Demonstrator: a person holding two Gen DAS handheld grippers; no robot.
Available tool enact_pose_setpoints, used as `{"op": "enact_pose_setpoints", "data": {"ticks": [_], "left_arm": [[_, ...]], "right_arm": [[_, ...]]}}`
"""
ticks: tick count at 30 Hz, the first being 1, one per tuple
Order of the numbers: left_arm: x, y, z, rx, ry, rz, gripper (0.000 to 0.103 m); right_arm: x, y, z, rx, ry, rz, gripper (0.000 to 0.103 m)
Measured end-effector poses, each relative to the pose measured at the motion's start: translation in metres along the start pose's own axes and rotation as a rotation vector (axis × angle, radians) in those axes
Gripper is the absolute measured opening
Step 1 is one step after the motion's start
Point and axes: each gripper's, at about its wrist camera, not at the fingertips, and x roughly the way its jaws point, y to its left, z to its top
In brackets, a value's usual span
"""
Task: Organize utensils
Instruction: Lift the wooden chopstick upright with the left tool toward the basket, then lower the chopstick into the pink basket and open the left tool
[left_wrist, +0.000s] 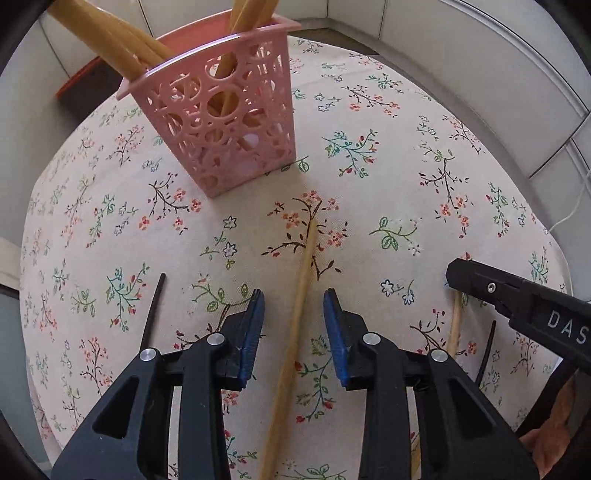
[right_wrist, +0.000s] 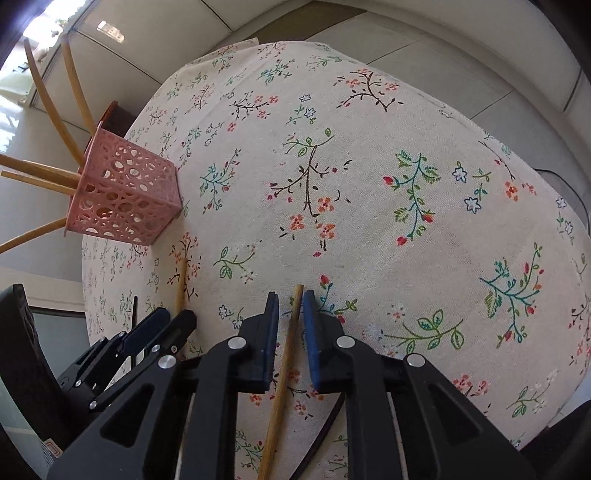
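A pink perforated utensil holder (left_wrist: 225, 122) stands on the floral tablecloth and holds several wooden utensils (left_wrist: 110, 33); it also shows in the right wrist view (right_wrist: 123, 195). My left gripper (left_wrist: 294, 317) is open, its blue pads on either side of a wooden chopstick (left_wrist: 295, 332) lying on the cloth. My right gripper (right_wrist: 290, 317) has its pads close around a second wooden chopstick (right_wrist: 284, 365), with a small gap on each side. The right gripper shows at the right of the left wrist view (left_wrist: 517, 295).
A thin black stick (left_wrist: 153, 310) lies left of the left gripper, another (left_wrist: 485, 354) lies at the right. The round table (right_wrist: 369, 166) is covered by the floral cloth. A dark chair with an orange rim (left_wrist: 85, 88) stands behind the holder.
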Motion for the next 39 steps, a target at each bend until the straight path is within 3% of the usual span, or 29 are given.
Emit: {"op": "enact_pose_setpoints", "data": {"ticks": [2,6,10,14,17,18,20,21,27,39], "left_arm": [[-0.001,-0.006,-0.004,0.028,-0.009,-0.015,0.007],[-0.003,-0.007,-0.008,0.016,-0.020,-0.019,0.005],[-0.027,-0.001,-0.018,-0.009,-0.065,-0.037,0.005],[-0.052,0.007,-0.036,-0.034,-0.104,-0.046,0.005],[-0.068,0.016,-0.046,-0.057,-0.135,-0.042,0.005],[-0.073,0.019,-0.046,-0.065,-0.149,-0.039,0.005],[-0.086,0.027,-0.049,-0.090,-0.185,-0.038,0.005],[-0.092,0.032,-0.050,-0.106,-0.202,-0.042,0.005],[-0.122,0.045,-0.061,-0.190,-0.284,-0.062,0.005],[-0.176,0.038,-0.088,-0.241,-0.333,-0.042,0.005]], "right_arm": [[-0.002,-0.010,0.005,0.054,0.029,0.056,0.015],[-0.021,-0.028,0.007,0.076,0.007,0.029,0.029],[-0.027,-0.034,0.002,0.094,0.029,0.017,0.036],[-0.024,-0.008,-0.004,0.019,0.007,-0.014,0.040],[-0.003,0.015,-0.010,-0.065,0.053,-0.089,0.040],[-0.004,0.022,-0.014,-0.095,0.013,-0.129,0.040],[0.008,0.034,-0.020,-0.142,0.047,-0.120,0.010],[0.006,0.036,-0.021,-0.131,0.014,-0.124,0.007],[-0.014,0.035,-0.024,-0.129,-0.023,-0.007,0.006],[-0.133,0.049,-0.056,-0.356,-0.187,0.150,0.006]]}}
